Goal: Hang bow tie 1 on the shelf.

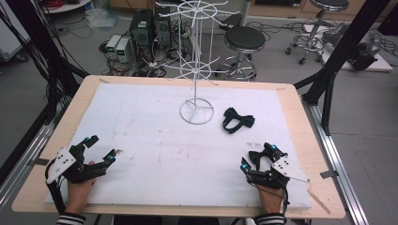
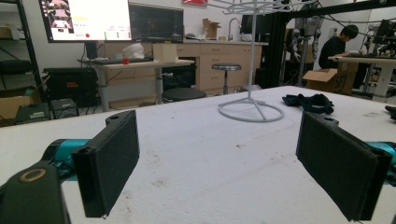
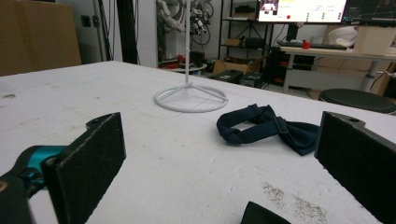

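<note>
Nothing is done yet: the dark bow tie [image 1: 238, 120] lies on the white surface [image 1: 155, 154] just beside the wire display rack [image 1: 196, 111], probably meant for its hooks. Left tongs [image 1: 99, 148] and right tongs [image 1: 256, 156] rest wide, holding nothing.

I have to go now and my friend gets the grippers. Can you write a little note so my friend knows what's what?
Left gripper: open, empty, resting at the near left of the white mat.
Right gripper: open, empty, at the near right.
Dark bow tie: lying flat on the mat, just right of the white wire rack's round base, ahead of the right gripper.
Done: nothing yet; the bow tie is untouched and the rack's hooks look bare.
Left: probably pick up the bow tie and hang it on the rack.
</note>
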`<state>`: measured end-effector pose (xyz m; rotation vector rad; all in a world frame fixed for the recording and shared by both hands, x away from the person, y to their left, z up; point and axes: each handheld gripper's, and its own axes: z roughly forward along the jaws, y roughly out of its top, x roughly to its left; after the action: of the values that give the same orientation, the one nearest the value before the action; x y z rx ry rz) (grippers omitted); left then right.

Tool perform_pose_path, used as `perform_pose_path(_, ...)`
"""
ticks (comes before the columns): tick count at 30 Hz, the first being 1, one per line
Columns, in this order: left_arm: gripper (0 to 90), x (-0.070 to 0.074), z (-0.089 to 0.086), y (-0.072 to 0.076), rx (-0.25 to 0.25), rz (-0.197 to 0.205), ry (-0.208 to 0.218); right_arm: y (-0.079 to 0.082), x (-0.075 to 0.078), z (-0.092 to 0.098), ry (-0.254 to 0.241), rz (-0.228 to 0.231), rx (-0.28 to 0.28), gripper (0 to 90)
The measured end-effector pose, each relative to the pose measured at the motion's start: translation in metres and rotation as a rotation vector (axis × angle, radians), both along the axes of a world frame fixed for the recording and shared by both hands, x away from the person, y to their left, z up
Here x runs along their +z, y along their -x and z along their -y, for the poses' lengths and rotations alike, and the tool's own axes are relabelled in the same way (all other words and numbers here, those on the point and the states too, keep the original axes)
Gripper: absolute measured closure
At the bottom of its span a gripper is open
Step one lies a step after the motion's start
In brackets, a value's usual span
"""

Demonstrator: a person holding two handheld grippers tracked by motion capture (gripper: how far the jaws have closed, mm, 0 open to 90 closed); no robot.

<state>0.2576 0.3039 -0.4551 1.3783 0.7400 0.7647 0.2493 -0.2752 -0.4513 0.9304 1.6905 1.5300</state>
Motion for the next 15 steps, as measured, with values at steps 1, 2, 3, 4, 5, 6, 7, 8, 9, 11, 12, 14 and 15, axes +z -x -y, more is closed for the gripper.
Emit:
perform_pose_path(1, 13.8, 0.0, -0.0001, -0.0001, -0.001, -0.001, 0.001, 0.0, 0.0001, -0.0002, 0.001, 0.0, 0.0, 1.2)
perform_pose_path(2, 13.8, 0.0, 0.0, -0.0001, 0.0, 0.0, 0.001, -0.0006, 0.0001, -0.0005, 0.015, 0.009, -0.003, 1.2)
perform_pose_path(3, 13.8, 0.0, 0.0001, 0.0, 0.0, 0.0, 0.0, -0.0006, 0.0001, -0.0005, 0.015, 0.009, -0.003, 1.2)
perform_pose_path(4, 13.8, 0.0, 0.0002, -0.0001, -0.001, 0.001, -0.002, -0.0001, 0.0002, -0.0012, 0.014, 0.003, 0.0, 1.2)
perform_pose_path(5, 13.8, 0.0, 0.0004, -0.0001, -0.001, 0.0, 0.001, -0.0003, 0.0003, -0.0014, 0.019, 0.007, -0.003, 1.2)
perform_pose_path(6, 13.8, 0.0, 0.0002, -0.0002, 0.0, 0.0, 0.0, -0.0002, 0.0003, -0.0014, 0.02, 0.006, -0.003, 1.1)
perform_pose_path(7, 13.8, 0.0, 0.0004, -0.0004, 0.0, 0.001, 0.001, -0.0003, 0.0004, -0.0012, 0.017, 0.005, 0.0, 1.1)
perform_pose_path(8, 13.8, 0.0, 0.0004, -0.0003, 0.0, 0.001, 0.0, -0.0003, 0.0004, -0.0012, 0.017, 0.005, 0.0, 1.1)
perform_pose_path(9, 13.8, 0.0, 0.0003, -0.0003, 0.0, 0.001, 0.0, -0.0008, 0.0004, -0.0006, 0.016, 0.011, 0.002, 1.1)
perform_pose_path(11, 13.8, 0.0001, 0.0002, -0.0002, -0.001, 0.0, -0.002, -0.0003, 0.0006, -0.0003, 0.009, 0.008, 0.007, 1.1)
perform_pose_path(12, 13.8, 0.0001, 0.0003, -0.0003, -0.001, 0.001, 0.0, -0.001, 0.0008, -0.0003, 0.014, 0.011, 0.006, 1.1)
perform_pose_path(14, 13.8, 0.0001, 0.0006, -0.0004, -0.001, -0.002, 0.002, -0.0005, 0.0013, -0.0004, 0.017, 0.009, 0.004, 1.1)
perform_pose_path(15, 13.8, 0.0001, 0.0007, -0.0003, 0.0, -0.002, 0.0, -0.0003, 0.002, 0.0001, 0.016, 0.018, 0.005, 1.1)
